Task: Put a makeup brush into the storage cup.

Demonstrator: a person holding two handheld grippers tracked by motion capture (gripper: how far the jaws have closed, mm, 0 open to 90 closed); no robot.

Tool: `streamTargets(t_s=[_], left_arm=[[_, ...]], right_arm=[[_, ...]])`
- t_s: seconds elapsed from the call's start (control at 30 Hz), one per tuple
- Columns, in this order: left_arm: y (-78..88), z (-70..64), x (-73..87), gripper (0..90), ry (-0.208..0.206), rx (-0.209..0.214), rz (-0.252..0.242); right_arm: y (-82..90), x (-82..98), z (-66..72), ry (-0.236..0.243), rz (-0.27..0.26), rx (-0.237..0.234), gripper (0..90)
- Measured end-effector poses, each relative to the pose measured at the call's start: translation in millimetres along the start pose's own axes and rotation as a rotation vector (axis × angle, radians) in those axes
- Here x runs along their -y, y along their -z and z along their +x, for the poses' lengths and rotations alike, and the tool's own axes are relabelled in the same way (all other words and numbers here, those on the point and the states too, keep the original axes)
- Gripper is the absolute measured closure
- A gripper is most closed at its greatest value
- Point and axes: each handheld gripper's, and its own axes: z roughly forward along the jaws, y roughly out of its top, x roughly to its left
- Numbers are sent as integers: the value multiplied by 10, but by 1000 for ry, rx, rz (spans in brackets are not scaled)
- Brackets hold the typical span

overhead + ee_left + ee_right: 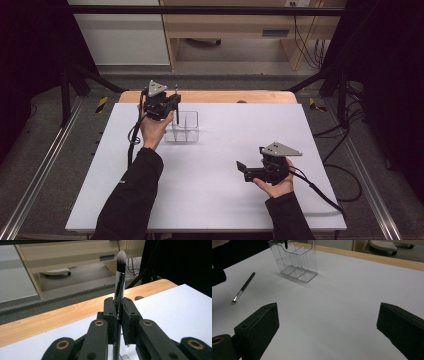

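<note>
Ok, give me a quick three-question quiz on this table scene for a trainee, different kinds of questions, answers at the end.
1. True or false: the left claw is shut on a makeup brush that stands upright, bristles up.
2. Multiple choice: how do the right claw's jaws stand? A) wide open, nothing between them B) shut on a pen C) shut on the clear organizer
3. In the right gripper view, what lies flat on the white table to the left of the clear organizer?

Key
1. True
2. A
3. A second brush with a dark handle and a silver collar; its tip is too small to tell.
</note>
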Motion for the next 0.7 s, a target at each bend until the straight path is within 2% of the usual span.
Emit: streamTargets(t_s=[0.7], left_arm=[[-58,-6,187,827,5,0,20]], right_arm=[[-8,4,2,4,5,-3,48]])
